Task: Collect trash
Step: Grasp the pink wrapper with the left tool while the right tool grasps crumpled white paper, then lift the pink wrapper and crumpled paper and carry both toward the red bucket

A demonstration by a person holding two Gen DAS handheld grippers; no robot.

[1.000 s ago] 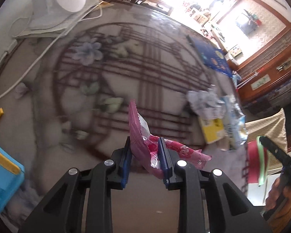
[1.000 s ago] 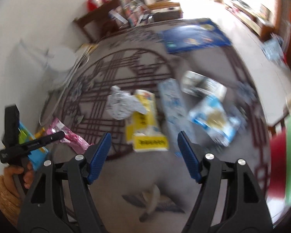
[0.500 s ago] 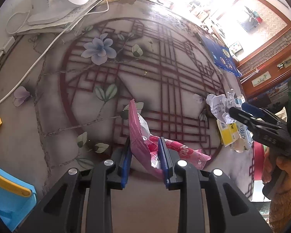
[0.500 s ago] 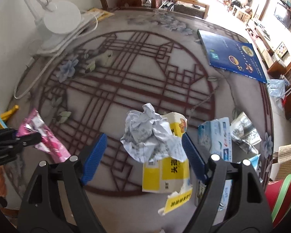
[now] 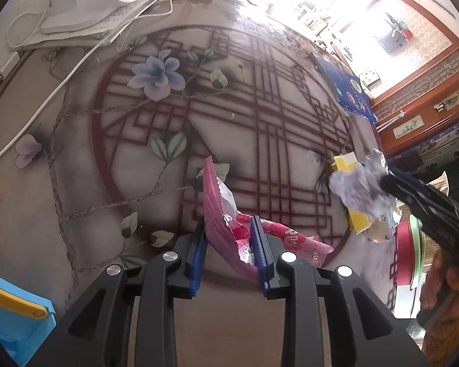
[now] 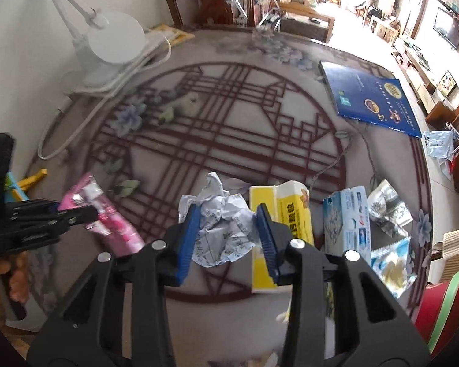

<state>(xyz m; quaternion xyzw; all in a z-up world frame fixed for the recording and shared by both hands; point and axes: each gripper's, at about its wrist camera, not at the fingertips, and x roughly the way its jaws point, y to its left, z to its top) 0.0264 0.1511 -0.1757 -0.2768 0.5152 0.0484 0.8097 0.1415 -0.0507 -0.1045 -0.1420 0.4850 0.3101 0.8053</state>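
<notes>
Your left claw (image 5: 229,241) is clamped on the pink wrapper (image 5: 220,211), which sticks up between its blue pads, and only the right wrist view shows that wrapper (image 6: 107,217) off to the left of your right claw (image 6: 226,229), above the tabletop (image 6: 260,140). Your right claw has closed tight on the crumpled paper ball (image 6: 222,223), with the yellow box (image 6: 286,220) just right of its right pad and the blue-white box (image 6: 345,223) further right; the left wrist view shows that paper ball (image 5: 361,186) only as a blur at its right edge
</notes>
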